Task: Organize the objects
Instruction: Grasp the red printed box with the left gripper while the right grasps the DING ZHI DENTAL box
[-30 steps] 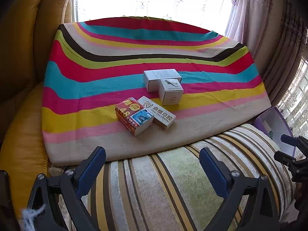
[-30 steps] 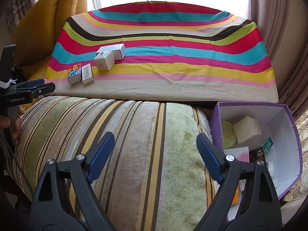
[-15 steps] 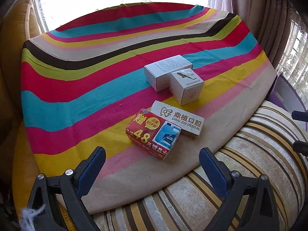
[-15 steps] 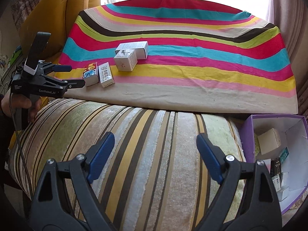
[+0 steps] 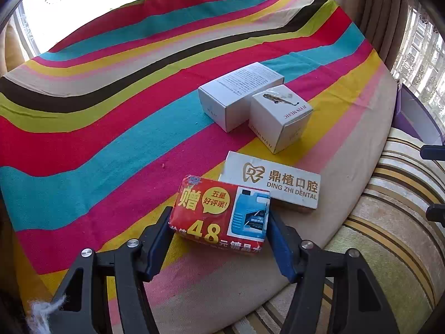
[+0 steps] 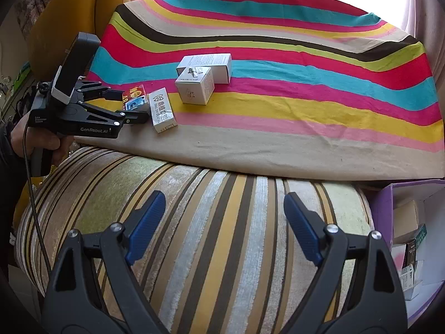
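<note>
A red soft pack [image 5: 219, 211] printed "48" lies near the front of the striped cloth [image 5: 111, 128]. My left gripper [image 5: 219, 213] is shut on it, one blue pad against each side. Seen from the right wrist view, the left gripper [image 6: 135, 105] clasps the same red pack [image 6: 135, 96]. Touching the pack's right side is a white dental box [image 5: 278, 185]. Behind them stand a white cube box [image 5: 281, 117] and a long white box [image 5: 239, 91], touching. My right gripper [image 6: 224, 225] hangs open over the striped cushion [image 6: 222, 250], holding nothing.
A purple open box [image 6: 383, 203] with several small packages stands at the right, below the cushion's end. A yellow armchair [image 6: 69, 22] rises behind the left gripper. A person's hand [image 6: 36, 139] holds the left gripper's handle. Curtains and a bright window close off the back.
The left gripper moved forward over the cloth and its fingers closed onto the red pack. The right gripper shifted left, so less of the purple box shows.
</note>
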A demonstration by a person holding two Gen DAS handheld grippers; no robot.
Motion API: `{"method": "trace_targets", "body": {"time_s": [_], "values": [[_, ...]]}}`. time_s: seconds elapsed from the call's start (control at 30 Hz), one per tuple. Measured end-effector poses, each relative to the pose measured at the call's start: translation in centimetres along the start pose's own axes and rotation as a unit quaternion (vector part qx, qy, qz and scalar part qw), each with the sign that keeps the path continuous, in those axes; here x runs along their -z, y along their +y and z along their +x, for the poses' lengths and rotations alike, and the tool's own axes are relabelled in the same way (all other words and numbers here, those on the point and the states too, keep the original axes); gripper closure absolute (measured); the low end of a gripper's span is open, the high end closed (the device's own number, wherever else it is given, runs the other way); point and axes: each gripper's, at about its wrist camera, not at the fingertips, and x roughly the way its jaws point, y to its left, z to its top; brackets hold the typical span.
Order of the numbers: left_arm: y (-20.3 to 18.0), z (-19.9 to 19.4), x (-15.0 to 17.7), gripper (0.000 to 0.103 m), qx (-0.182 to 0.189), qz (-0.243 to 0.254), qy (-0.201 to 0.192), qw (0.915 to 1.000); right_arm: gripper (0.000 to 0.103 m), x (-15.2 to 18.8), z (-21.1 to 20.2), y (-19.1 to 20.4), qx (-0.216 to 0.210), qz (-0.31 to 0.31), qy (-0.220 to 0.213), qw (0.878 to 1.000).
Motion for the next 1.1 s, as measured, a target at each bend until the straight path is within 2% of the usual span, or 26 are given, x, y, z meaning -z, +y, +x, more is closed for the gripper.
{"method": "trace_targets", "body": {"time_s": [0.13,0.23,0.33,0.4,0.63,0.77,0.9,1.0,1.1], "values": [[-1.2,0.3,-0.7,0.04,0.021,-0.013,-0.002,0.9997,0.014,-0.2,0.4,0.1,0.0,0.002,0.004,1.0],[-2.7,0.6,-1.6,0.04,0.023,-0.022,0.009,0.9994,0.014,-0.3,0.6,-0.2,0.001,0.011,0.005,1.0],[-4.1,0.7,-2.5,0.04,0.057,-0.038,0.011,0.9976,0.014,-0.4,0.5,-0.7,0.003,0.025,0.002,1.0],[-5.2,1.0,-3.1,0.04,0.078,-0.037,0.011,0.9962,0.014,-0.3,0.4,-1.1,0.004,0.036,-0.001,0.999],[-8.5,1.6,-4.8,0.04,0.106,-0.025,0.006,0.994,0.014,-0.2,-0.1,-2.7,0.016,0.067,-0.008,0.998],[-8.3,0.4,-4.5,0.04,0.073,-0.034,-0.009,0.9967,0.014,-0.6,0.0,-3.2,0.022,0.081,-0.009,0.996],[-5.9,-0.4,-3.1,0.04,0.026,-0.083,-0.017,0.9961,0.013,-1.8,0.8,-2.8,0.024,0.094,-0.016,0.995],[-3.6,-1.1,-1.9,0.04,-0.014,-0.132,-0.026,0.9908,0.007,-3.0,1.6,-2.1,0.026,0.109,-0.023,0.993],[-1.5,-2.2,-0.5,0.04,-0.051,-0.178,-0.037,0.9819,0.006,-4.0,2.9,-0.9,0.03,0.119,-0.023,0.992]]}}
